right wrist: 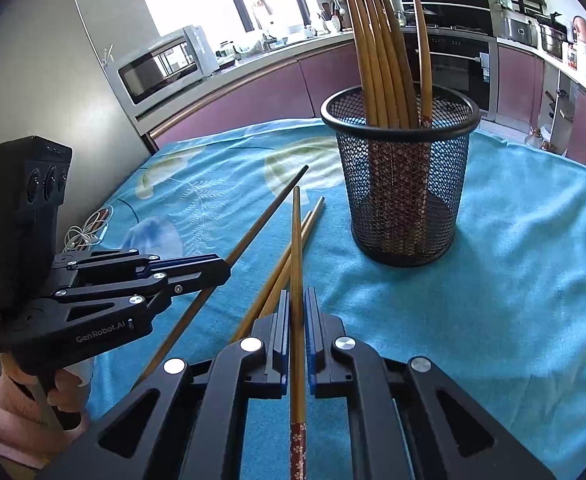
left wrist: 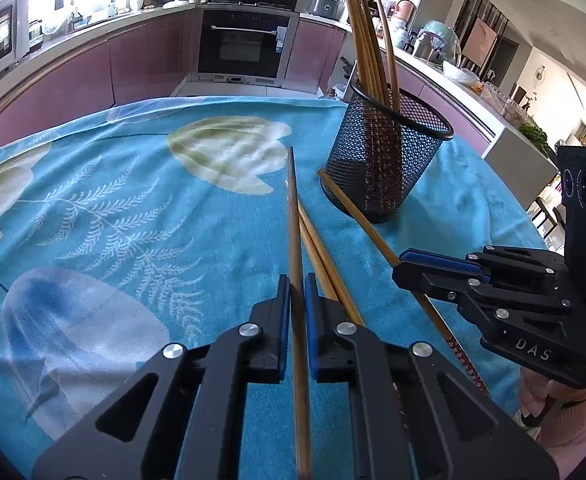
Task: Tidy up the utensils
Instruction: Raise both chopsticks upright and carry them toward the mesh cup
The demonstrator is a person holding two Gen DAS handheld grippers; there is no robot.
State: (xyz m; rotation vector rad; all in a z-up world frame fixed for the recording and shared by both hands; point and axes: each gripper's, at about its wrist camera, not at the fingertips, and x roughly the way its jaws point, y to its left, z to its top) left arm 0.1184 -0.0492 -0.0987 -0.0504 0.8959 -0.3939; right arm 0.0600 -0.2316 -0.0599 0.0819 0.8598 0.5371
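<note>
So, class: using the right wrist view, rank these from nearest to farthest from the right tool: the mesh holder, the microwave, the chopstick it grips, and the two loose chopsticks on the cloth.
1. Gripped chopstick, clamped in the right tool.
2. Loose chopsticks, just left, on the blue cloth.
3. Mesh holder, ahead, slightly right.
4. Microwave, far left on the counter.

"DAS" – right gripper (left wrist: 401, 266); "GenRobot.AI" – left gripper (right wrist: 223, 270).
</note>
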